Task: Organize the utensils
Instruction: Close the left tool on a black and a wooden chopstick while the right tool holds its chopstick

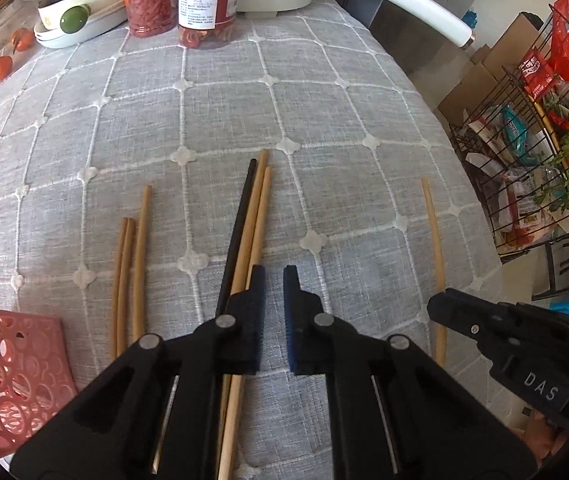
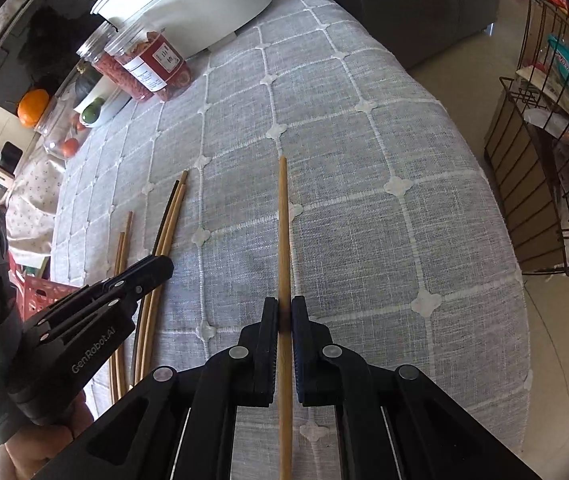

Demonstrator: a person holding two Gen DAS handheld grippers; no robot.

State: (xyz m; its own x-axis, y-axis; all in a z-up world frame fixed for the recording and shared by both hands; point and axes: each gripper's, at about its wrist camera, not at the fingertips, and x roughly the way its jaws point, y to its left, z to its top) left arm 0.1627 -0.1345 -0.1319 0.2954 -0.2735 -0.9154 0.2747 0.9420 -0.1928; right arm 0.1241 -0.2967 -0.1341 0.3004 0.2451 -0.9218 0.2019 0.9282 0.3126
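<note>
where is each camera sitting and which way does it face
Left wrist: sits on the left gripper, faces forward and steeply down at the grey tablecloth; its shut fingers have nothing between them, beside a bundle of chopsticks; the right gripper shows at the right.
Right wrist: sits on the right gripper, facing steeply down; its fingers are shut on one wooden chopstick; the left gripper and a hand show at the left.
Shared: tablecloth, chopsticks, red basket, two jars.

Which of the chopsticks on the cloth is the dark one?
The black chopstick, leftmost of the middle bundle of three beside the left gripper. Every other chopstick is light wood, including the single chopstick in the right gripper.
</note>
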